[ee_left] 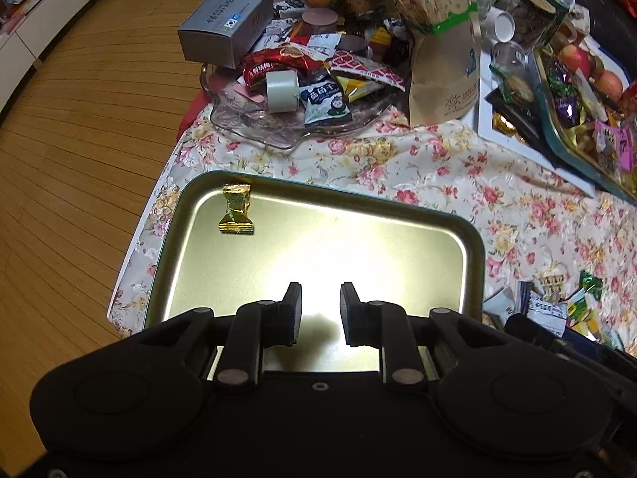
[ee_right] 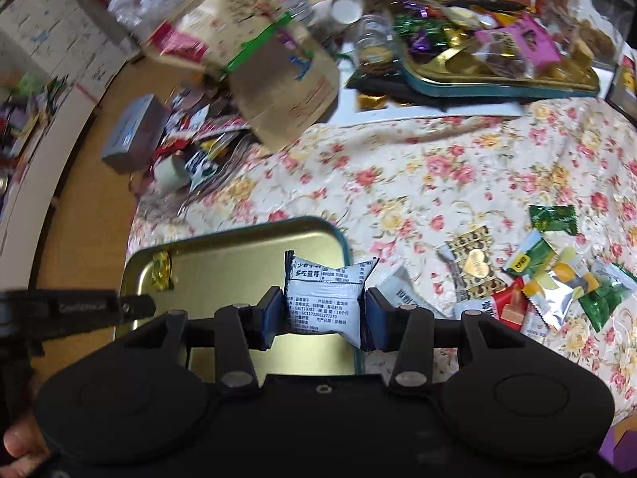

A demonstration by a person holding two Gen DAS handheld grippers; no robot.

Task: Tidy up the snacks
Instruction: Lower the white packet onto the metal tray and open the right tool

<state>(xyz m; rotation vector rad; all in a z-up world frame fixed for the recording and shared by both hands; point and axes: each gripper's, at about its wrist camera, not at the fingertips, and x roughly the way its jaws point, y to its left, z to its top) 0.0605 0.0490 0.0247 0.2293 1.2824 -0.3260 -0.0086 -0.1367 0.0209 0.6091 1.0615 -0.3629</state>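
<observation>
A gold metal tray [ee_left: 473,247] lies on the floral tablecloth, with one gold-wrapped candy [ee_left: 235,209] in its far left corner. My left gripper [ee_left: 319,312] hangs over the tray's near part, open, nothing between its pads. In the right wrist view the same tray [ee_right: 247,247] and candy [ee_right: 161,271] show. My right gripper [ee_right: 321,312] is shut on a white snack packet [ee_right: 324,298] with black print, held above the tray's right edge. Several loose wrapped snacks [ee_right: 557,279] lie on the cloth to the right.
A glass dish [ee_left: 278,131] heaped with snacks, a grey box [ee_left: 223,26] and a tape roll [ee_left: 282,89] stands beyond the tray. A brown paper bag [ee_left: 442,40] stands behind it. A teal tray [ee_right: 497,71] of sweets and apples sits far right. Wooden floor lies left of the table.
</observation>
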